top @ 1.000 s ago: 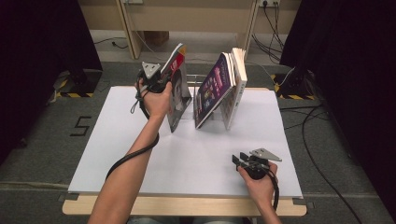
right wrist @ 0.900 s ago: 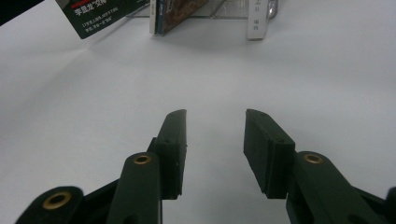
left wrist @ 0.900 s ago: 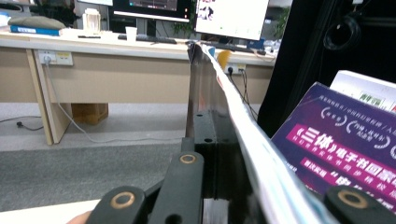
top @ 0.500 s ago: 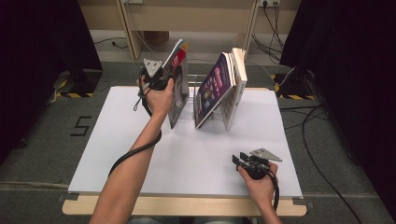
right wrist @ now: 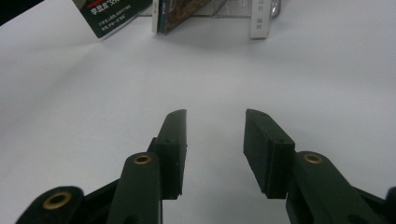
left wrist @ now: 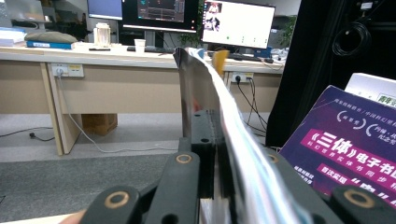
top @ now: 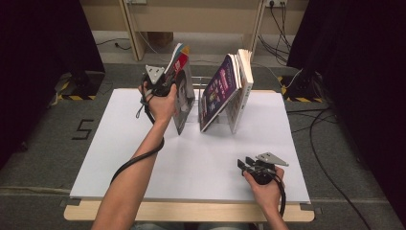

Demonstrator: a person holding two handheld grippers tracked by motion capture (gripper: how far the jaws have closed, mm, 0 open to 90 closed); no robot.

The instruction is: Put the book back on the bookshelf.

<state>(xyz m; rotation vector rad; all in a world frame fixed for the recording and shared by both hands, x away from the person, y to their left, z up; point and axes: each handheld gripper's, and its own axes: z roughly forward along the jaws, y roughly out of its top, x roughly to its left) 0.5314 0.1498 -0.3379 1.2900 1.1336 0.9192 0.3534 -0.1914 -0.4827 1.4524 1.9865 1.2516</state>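
My left gripper (top: 168, 86) jaws, just easing apart, clasp a thin glossy magazine (top: 182, 93) beside the purple "三体" book (left wrist: 345, 154); my right gripper (right wrist: 215, 140) gapes empty nearer me

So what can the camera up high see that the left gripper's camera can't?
High view: the white table, the right gripper open on it, and the person's forearms. Left gripper view: a desk with monitors behind. Both: the left gripper clamping the magazine, its jaws having just been opening a little with the magazine between them, and the purple book.
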